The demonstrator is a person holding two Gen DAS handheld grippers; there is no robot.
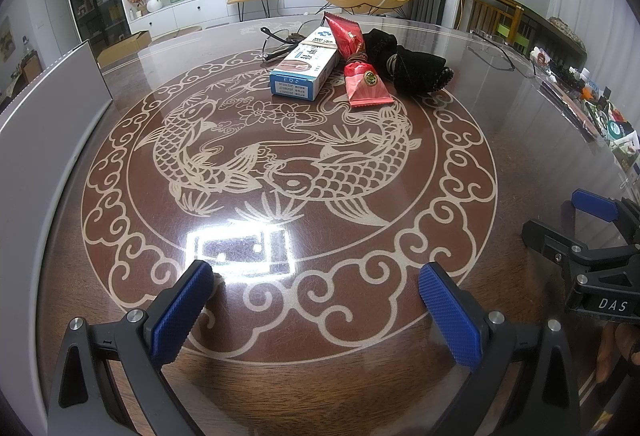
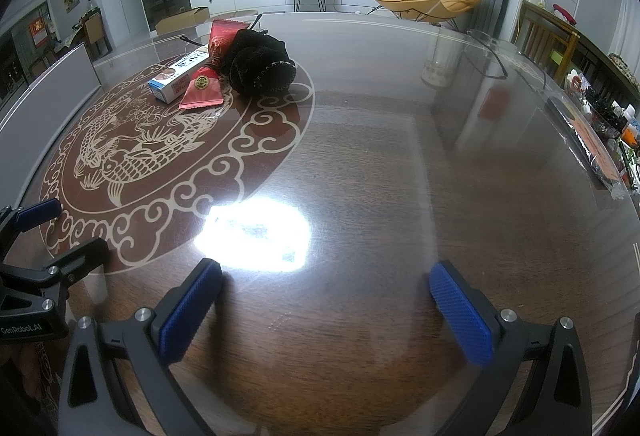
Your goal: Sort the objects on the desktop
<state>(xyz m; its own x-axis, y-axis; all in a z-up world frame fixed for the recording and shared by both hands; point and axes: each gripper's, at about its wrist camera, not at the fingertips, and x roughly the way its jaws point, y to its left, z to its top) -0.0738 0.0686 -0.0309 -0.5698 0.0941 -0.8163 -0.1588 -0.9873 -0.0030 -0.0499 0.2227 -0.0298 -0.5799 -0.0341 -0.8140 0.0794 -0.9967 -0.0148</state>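
Cardboard, the white-and-blue oblong carton (image 1: 303,65) beside the crinkly red foil packets (image 1: 362,76) and soft black fabric pouch (image 1: 412,70) looks light and stiff, best pinched across its long sides; both the left gripper (image 1: 316,310) and right gripper (image 2: 326,310) gape empty, well short of it.

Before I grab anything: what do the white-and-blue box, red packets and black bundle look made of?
Box: printed cardboard, crisp edges. Red packets: glossy foil or plastic film, crimped ends. Black bundle: soft fabric, probably velvet, matte and crumpled.
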